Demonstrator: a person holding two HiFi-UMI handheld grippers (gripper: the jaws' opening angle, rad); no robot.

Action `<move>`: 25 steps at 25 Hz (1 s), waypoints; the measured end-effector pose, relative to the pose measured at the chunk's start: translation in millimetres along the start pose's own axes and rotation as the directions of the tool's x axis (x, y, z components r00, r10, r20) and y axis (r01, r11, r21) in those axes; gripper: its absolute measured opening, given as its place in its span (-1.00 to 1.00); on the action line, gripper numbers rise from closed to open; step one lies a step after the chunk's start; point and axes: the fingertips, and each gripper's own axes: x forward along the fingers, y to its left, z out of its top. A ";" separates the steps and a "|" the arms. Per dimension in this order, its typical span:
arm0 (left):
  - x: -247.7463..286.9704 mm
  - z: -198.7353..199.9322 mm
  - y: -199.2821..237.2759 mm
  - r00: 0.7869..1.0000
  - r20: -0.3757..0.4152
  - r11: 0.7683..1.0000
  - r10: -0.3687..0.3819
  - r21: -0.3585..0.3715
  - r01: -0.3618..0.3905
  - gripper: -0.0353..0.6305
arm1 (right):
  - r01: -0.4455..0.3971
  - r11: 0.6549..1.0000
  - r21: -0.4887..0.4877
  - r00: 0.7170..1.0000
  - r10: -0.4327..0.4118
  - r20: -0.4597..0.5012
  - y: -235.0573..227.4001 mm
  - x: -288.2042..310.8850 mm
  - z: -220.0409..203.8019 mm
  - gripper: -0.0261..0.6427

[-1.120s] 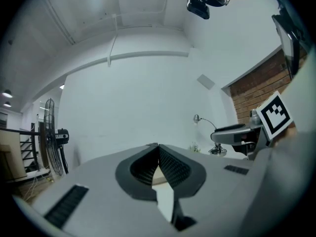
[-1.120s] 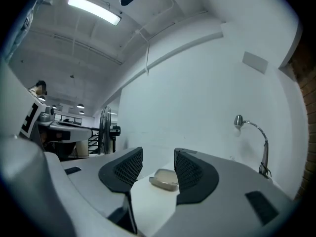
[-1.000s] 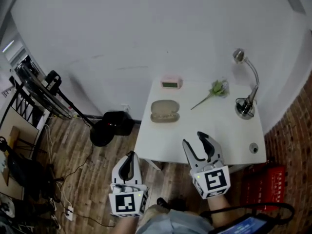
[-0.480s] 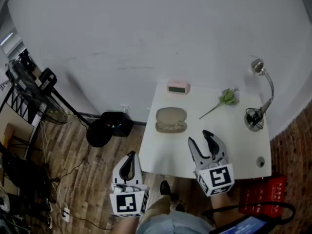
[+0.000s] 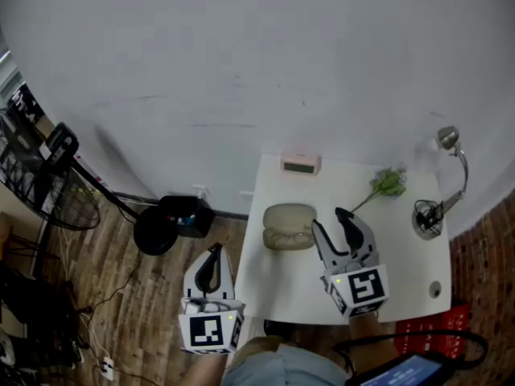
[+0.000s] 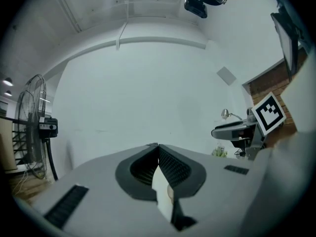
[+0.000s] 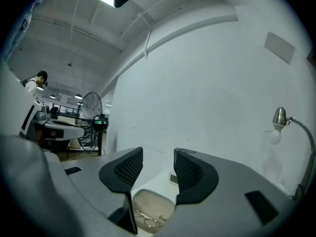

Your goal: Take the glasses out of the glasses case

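A beige glasses case [image 5: 288,225] lies open on the white table [image 5: 402,256], near its left side. In the right gripper view the case [image 7: 154,204] shows below the jaws, with thin-framed glasses [image 7: 147,221] lying in its near half. My right gripper [image 5: 330,220] hovers over the table just right of the case, its jaws open and empty. My left gripper [image 5: 213,254] is shut with nothing in it and sits over the wooden floor, left of the table's front corner. In the left gripper view, the left gripper [image 6: 158,147] has its pads together.
A pink clock [image 5: 301,164] stands at the table's back edge, with a green sprig [image 5: 388,183] and a desk lamp [image 5: 438,195] to the right. On the floor are a black round object [image 5: 173,219], a fan [image 5: 48,175] and a red crate [image 5: 430,328].
Both grippers have moved forward toward the wall. The right one has gone from the table's front edge to right beside the case. Both have kept their jaw states.
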 end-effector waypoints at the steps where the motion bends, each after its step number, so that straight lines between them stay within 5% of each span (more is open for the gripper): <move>1: 6.5 2.0 3.8 1.000 -0.004 1.000 -0.004 0.000 0.004 -0.88 | 0.003 1.000 -0.005 1.000 -0.003 0.005 -1.1 7.0 2.4 -0.29; 14: 48.6 -0.2 24.3 0.999 0.013 0.999 -0.051 -0.018 0.051 -0.88 | 0.035 0.999 -0.037 0.999 -0.035 0.006 -14.1 47.6 16.7 -0.33; 25: 68.3 -22.0 28.1 0.997 -0.074 0.999 -0.009 -0.054 0.005 -0.88 | -0.099 0.995 -0.020 0.988 0.096 -0.120 -7.5 75.6 -29.8 -0.34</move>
